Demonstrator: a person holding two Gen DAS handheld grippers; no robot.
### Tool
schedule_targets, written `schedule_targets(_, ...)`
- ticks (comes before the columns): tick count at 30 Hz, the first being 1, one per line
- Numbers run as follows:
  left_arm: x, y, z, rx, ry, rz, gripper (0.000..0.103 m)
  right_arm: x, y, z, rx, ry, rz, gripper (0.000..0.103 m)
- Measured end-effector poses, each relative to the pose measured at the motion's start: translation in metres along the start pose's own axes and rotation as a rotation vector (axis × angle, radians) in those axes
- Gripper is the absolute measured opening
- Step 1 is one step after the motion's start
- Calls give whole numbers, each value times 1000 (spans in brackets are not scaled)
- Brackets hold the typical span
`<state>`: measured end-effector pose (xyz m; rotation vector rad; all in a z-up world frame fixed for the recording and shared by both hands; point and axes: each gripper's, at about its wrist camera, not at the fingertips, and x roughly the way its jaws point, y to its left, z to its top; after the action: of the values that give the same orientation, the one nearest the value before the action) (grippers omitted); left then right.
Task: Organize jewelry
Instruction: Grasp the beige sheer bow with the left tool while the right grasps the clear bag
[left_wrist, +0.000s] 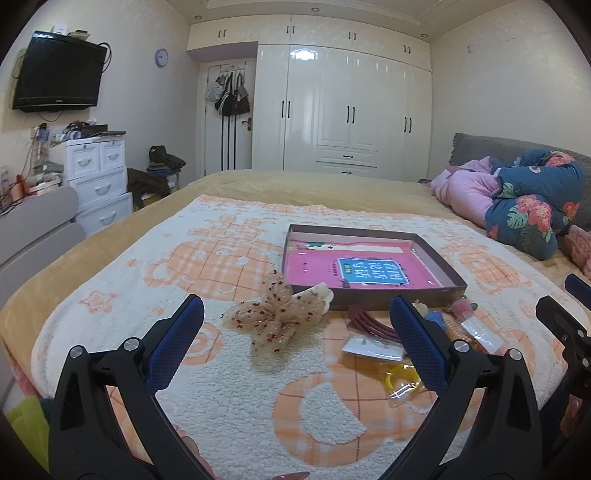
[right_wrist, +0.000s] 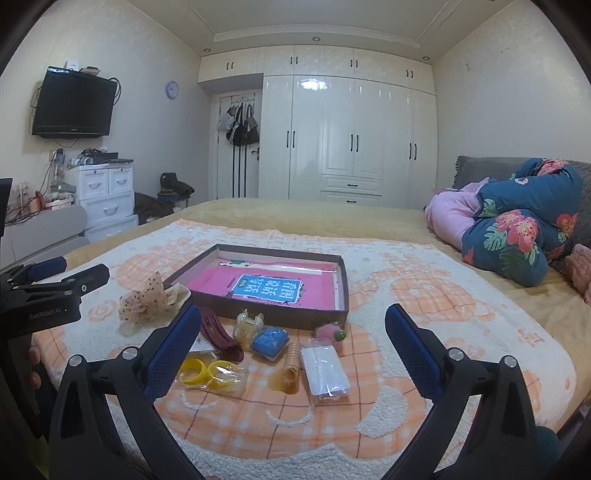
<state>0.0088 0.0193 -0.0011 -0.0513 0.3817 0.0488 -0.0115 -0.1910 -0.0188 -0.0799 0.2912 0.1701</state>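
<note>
Left hand-held gripper (left_wrist: 295, 332): its two blue pads stand wide apart with nothing between them; it hovers over the near edge of the bed.
Right hand-held gripper (right_wrist: 291, 343): also wide open and empty, hovering above the pile of small things at the near edge.
Bed (right_wrist: 314, 218): covered by a white and orange blanket (right_wrist: 424, 306) that carries everything.
Box (right_wrist: 258, 314): a flat dark box near the middle of the blanket, with a pink printed sheet inside; it lies beyond both hand-held grippers.
Beige bow (left_wrist: 273, 317): a net hair bow with dark red dots, just before the box's near left corner, between the left hand-held gripper's fingers in its view.
Dark red hair clip (right_wrist: 221, 338): beside the right hand-held gripper's left finger.
Yellow rings (right_wrist: 207, 373): in a clear bag, nearest to the bed edge.
Blue square piece (right_wrist: 270, 341): before the box's near wall, next to a pale clear clip (right_wrist: 248, 326).
Clear packet (right_wrist: 325, 371): lies right of a spiral band (right_wrist: 293, 358).
Pink fluffy piece (right_wrist: 328, 332): close to the box's near right corner.
</note>
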Motion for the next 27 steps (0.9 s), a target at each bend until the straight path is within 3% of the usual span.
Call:
schedule_targets(7, 11, 11, -4, -20, 28, 28, 93, 17, 5, -2, -30, 47, 18, 97)
schedule_targets(16, 44, 25, -7, -34, 124, 55, 93, 48, -11, -6, -24, 109, -17, 97)
schedule_targets(22, 81, 30, -11, -6, 246, 9, 93, 68, -27, -15, 5, 191, -20, 97)
schedule_targets(27, 104, 32, -15, 11, 301, -45, 93, 84, -40, -25, 37, 271, -33, 97)
